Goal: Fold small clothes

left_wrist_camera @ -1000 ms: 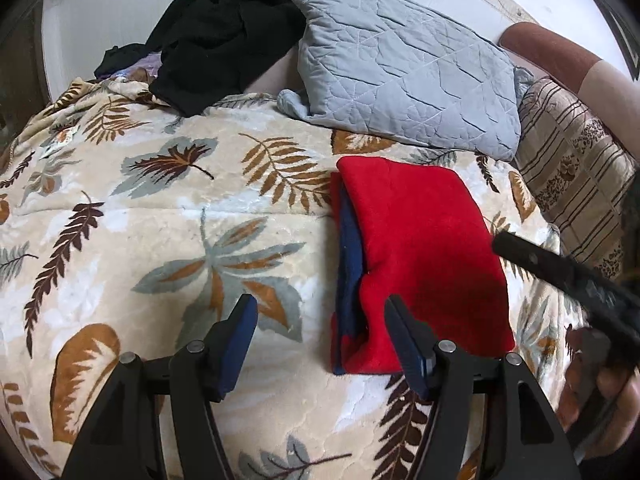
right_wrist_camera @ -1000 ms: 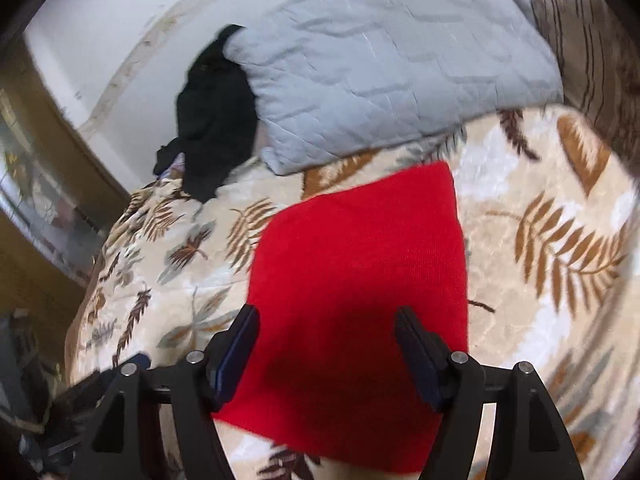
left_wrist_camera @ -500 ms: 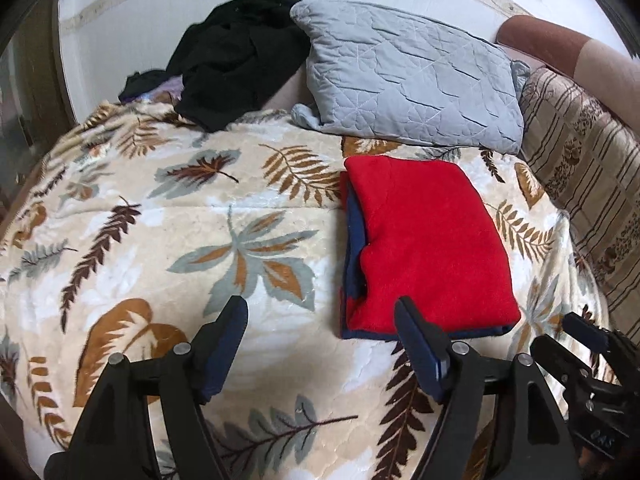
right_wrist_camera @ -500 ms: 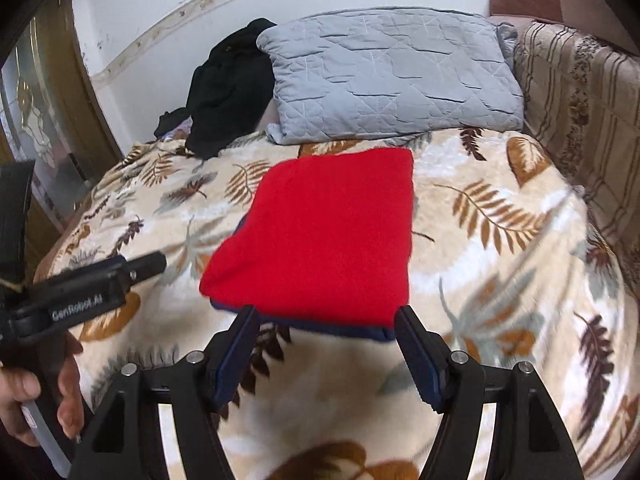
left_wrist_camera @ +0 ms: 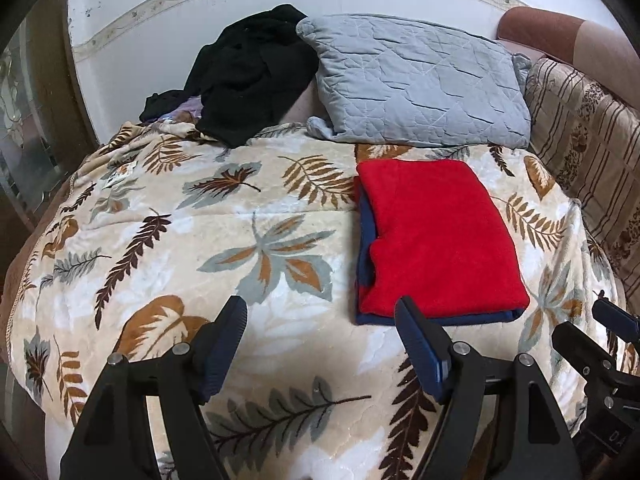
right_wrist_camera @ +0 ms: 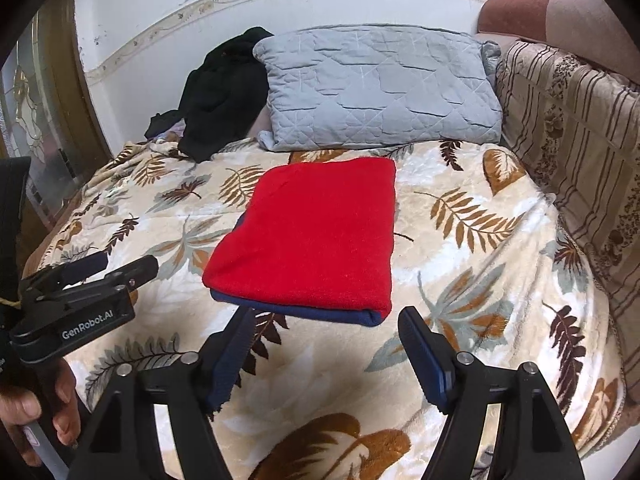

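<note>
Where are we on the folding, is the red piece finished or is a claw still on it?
Done: the red garment lies folded in a neat rectangle on the leaf-print blanket, navy lining showing along its edges. In hand: nothing; the left claw and right claw are both open, clear of the fabric. Possibly left: the black clothes heaped beside the grey pillow are unfolded.

A home bedroom, with a bed filling the view.

A leaf-patterned blanket (left_wrist_camera: 168, 240) is covering the bed, a grey quilted pillow (left_wrist_camera: 416, 84) is leaning at its head edge beside heaped black clothes (left_wrist_camera: 248, 76), and what is probably a striped sofa back (right_wrist_camera: 576, 152) is running along its right edge.
</note>
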Demonstrator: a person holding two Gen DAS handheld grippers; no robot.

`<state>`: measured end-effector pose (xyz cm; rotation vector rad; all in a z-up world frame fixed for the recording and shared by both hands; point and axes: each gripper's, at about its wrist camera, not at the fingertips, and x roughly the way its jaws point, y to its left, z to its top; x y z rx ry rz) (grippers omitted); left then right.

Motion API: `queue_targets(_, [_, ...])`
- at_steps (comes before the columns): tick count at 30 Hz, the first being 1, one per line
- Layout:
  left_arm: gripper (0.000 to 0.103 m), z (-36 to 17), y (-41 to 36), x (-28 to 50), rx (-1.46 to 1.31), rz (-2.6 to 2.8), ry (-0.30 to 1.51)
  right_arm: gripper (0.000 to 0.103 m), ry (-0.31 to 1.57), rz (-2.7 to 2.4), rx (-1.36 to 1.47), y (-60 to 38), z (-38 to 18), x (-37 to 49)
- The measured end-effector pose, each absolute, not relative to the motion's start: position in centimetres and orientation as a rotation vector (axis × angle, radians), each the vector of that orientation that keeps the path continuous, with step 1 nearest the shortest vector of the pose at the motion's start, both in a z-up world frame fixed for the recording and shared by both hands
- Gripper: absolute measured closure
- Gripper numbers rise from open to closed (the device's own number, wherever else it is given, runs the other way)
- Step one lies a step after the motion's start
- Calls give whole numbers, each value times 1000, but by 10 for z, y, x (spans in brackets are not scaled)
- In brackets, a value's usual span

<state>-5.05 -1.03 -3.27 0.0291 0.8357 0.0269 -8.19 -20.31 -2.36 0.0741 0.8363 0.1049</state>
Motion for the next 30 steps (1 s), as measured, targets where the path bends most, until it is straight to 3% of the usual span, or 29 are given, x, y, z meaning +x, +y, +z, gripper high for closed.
queue_targets(6, [26,-31,-13,-51,8,4,833,25,840,105,63,-200,-22,-83])
queue_targets(9, [19,-30,-17,-51,15,-9,831,26,845,103,59,-199,-24,-82])
queue_targets(30, [9,-19,-31,-54,18,-41,785,25,863,99,61,-199,-31,-79])
